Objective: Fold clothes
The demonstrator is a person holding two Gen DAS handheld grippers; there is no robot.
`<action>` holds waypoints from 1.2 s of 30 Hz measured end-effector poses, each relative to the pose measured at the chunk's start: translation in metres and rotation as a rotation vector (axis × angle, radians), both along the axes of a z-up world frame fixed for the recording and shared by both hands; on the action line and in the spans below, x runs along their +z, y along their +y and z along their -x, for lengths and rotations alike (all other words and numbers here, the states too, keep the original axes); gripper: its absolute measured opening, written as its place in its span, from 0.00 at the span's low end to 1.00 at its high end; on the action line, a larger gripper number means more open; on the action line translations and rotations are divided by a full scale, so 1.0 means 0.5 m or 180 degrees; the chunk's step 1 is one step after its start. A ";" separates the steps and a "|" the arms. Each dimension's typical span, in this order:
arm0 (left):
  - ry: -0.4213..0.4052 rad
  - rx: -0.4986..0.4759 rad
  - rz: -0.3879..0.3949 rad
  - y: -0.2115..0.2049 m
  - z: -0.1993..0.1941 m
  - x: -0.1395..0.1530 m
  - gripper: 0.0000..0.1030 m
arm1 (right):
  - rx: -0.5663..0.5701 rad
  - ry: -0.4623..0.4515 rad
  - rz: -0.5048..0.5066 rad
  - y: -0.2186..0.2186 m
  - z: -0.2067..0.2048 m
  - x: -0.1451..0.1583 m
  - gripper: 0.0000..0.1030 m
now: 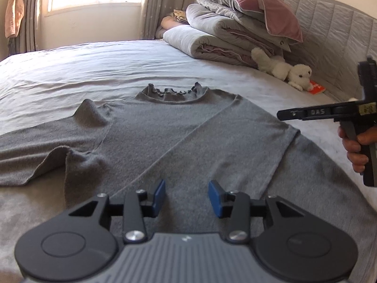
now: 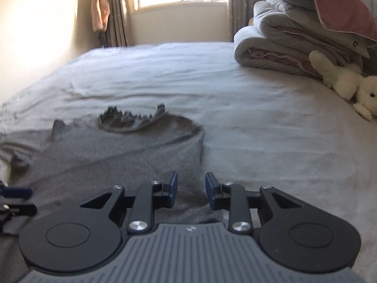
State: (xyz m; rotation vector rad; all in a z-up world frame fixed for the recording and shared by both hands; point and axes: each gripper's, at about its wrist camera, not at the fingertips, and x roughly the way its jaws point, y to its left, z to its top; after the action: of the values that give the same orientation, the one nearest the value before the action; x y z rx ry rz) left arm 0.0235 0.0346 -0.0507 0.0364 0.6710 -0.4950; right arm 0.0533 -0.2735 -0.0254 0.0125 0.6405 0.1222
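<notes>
Clearly, you had a soft, limp knit in front of you: the grey sweater (image 1: 165,127) lay flat on the bed (image 1: 70,70), frilled collar (image 1: 174,93) toward the far side, its right sleeve (image 1: 235,136) already folded across the body and its left sleeve (image 1: 35,141) spread out to the side with a rumpled bulge near the armpit. It looked light and floppy, likely to sag and drag rather than hold a crease, so a pinch at a hem, cuff or shoulder seam seemed the sounder hold than the middle of the cloth.

Your left claw (image 1: 186,198) hovered over the lower body of the sweater, its blue pads parted and nothing between them. Your right claw (image 2: 189,191) stood above the sweater's folded right edge, pads likewise apart and empty; its view was blurred.

Around you, the folded quilts (image 1: 212,35) with a mauve pillow (image 1: 247,2) on top, a white plush dog (image 1: 282,70) and a small orange booklet (image 1: 317,87) sat well apart near the headboard (image 1: 329,35). None crowded the sweater.
</notes>
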 end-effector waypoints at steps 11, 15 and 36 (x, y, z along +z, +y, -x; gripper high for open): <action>0.0019 0.0319 -0.0032 0.061 0.013 0.034 0.46 | -0.0308 0.0117 0.0123 -0.026 -0.004 -0.004 0.41; -0.0032 0.0675 0.0079 0.099 -0.003 0.056 0.51 | -0.0354 0.0027 0.0045 -0.015 0.001 0.013 0.46; 0.0392 0.3129 0.0293 0.328 -0.113 0.028 0.55 | -0.0206 -0.0102 -0.0007 0.056 0.007 0.042 0.60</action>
State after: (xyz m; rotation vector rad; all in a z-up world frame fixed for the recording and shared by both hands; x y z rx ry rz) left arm 0.0801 0.1987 -0.0368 -0.3991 0.6998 0.4232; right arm 0.0500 -0.2454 -0.0046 0.0332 0.6073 0.0606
